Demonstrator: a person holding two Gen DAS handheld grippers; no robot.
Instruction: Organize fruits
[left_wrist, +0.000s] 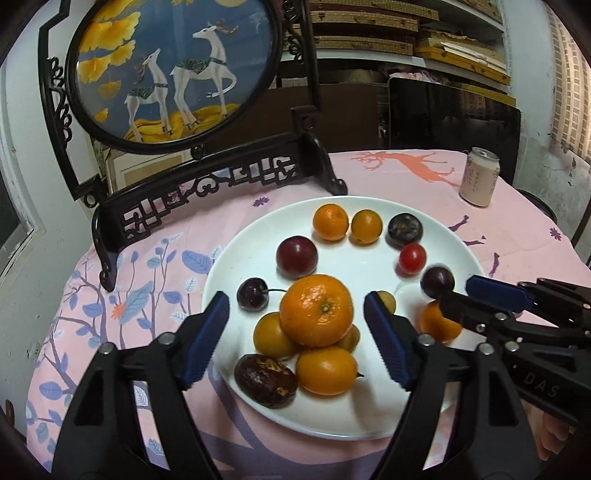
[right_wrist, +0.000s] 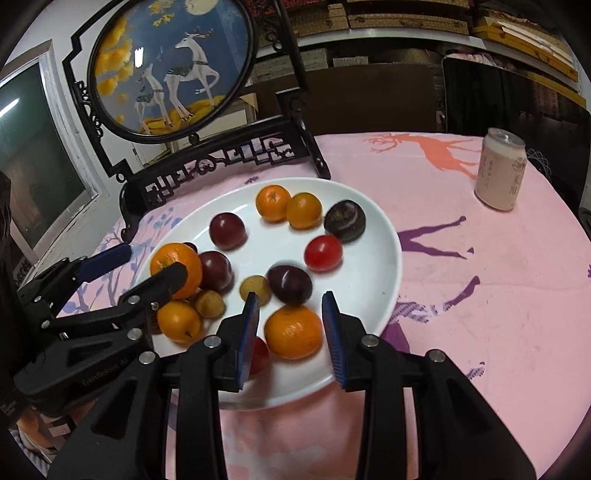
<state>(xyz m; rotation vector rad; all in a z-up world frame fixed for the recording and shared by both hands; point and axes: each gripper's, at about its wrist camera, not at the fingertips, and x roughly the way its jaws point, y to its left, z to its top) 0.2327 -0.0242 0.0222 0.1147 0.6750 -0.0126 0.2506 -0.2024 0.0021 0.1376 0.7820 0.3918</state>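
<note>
Nearest my left camera: my left gripper (left_wrist: 297, 341), fingers spread wide, blue pads standing clear on either side of the large mandarin (left_wrist: 316, 310). That fruit sits on top of a small heap of yellow-orange fruit on the near part of the white plate (left_wrist: 236, 254); nothing is pinched. A wrinkled dark date (left_wrist: 265, 380) lies just beside the heap, near the rim.

My right gripper (right_wrist: 290, 326) has its fingers partly spread around a smaller mandarin (right_wrist: 293, 331) at the near rim of the plate. Gaps show on both sides of it, so I judge it not gripped.

Judgement on the step: the stacked mandarin looks unsteady. Any grasp should close evenly across its widest part, since a one-sided push could roll it off the heap onto the dark cherry (left_wrist: 252, 294) or the date.

Edges and room: both mandarins lie close to the plate's near rim, and a nudge could send one onto the pink tablecloth (right_wrist: 461, 295). My two grippers sit near each other over the plate; crossing is the main hazard. The carved dark stand (left_wrist: 207, 188) closes off the far left. Open cloth lies to the right, up to the can (right_wrist: 500, 171).
</note>
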